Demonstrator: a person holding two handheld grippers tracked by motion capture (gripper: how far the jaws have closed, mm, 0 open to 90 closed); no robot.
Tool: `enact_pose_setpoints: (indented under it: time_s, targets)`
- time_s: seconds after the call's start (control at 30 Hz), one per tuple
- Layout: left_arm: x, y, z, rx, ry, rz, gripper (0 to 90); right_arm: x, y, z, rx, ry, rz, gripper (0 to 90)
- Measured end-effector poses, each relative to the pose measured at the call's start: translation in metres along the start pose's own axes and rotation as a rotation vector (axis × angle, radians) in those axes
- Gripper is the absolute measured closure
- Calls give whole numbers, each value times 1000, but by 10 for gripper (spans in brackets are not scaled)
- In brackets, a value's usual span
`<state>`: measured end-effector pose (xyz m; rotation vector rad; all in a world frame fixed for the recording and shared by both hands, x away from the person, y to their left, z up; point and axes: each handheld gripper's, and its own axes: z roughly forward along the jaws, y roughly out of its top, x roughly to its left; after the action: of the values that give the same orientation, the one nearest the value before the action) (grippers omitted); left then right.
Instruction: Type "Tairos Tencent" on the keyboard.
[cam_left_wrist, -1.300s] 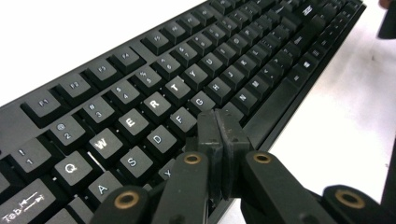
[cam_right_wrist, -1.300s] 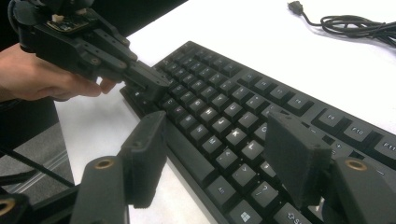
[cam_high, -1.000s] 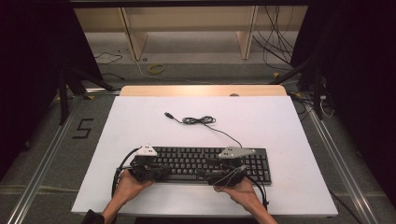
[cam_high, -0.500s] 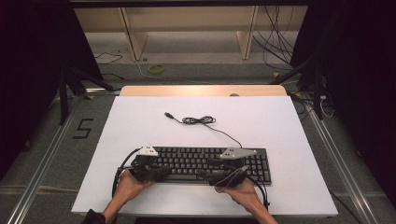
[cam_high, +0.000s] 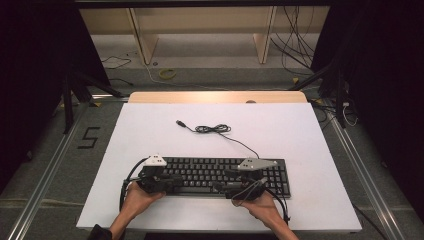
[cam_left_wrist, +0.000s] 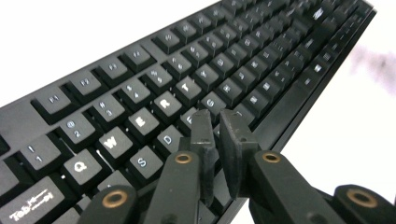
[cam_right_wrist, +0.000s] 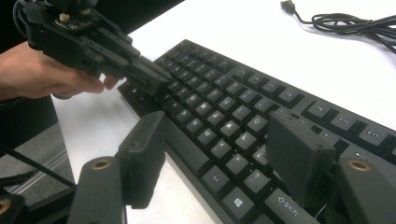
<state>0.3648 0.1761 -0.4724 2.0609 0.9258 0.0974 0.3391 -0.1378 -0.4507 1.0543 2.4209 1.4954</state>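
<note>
2 grippers sit at the lower centre of the high view, both over the black keyboard, which lies flat on the white table near its front edge.

Your left gripper has its jaws nearly together, a thin slit between them and nothing in it; they have just been opening slightly. The tips hover at the F and G keys. Your right gripper has its jaws wide apart, straddling the keys above the Shift and Windows keys, with nothing clamped.

I judge you are mid-way through pressing keys; how many are done I cannot tell.

Hard matte plastic makes up the keyboard, with square, slightly dished caps and white legends. Its thin cable lies bundled in a loose coil at the upper centre, unplugged.
</note>
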Motion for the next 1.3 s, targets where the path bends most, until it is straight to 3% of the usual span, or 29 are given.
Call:
enact_pose_setpoints:
  time_s: [0.23,0.63,0.8,1.3]
  targets:
    - [1,1,-4,-35,-11,-8,760,1,-1,2,6,5,-1,383]
    - [6,4,-8,-72,1,-66,495,1,-2,3,6,9,2,376]
    - [9,5,-10,-84,26,-82,392,1,-2,3,5,9,2,374]
    - [22,13,-14,-112,68,-129,334,2,-2,4,3,8,4,374]
